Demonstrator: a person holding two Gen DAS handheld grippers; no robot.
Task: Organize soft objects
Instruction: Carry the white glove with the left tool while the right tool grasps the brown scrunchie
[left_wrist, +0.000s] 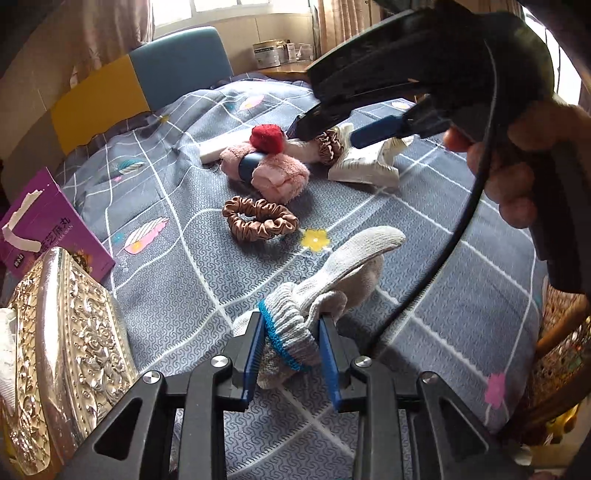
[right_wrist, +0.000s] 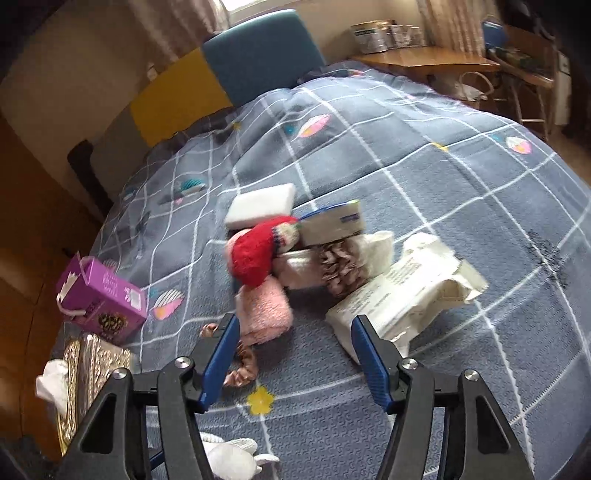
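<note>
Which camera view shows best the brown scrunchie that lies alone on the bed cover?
The left wrist view: the brown scrunchie lies whole and unobstructed there. In the right wrist view, that gripper's own left finger hides most of the scrunchie.

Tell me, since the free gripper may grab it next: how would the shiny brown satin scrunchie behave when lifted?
The shiny brown satin scrunchie would probably go floppy, since it lies as a limp gathered ring on the grey checked bedspread. Its glossy fabric suggests it may slip between the fingers. It looks light and unlikely to roll.
</note>
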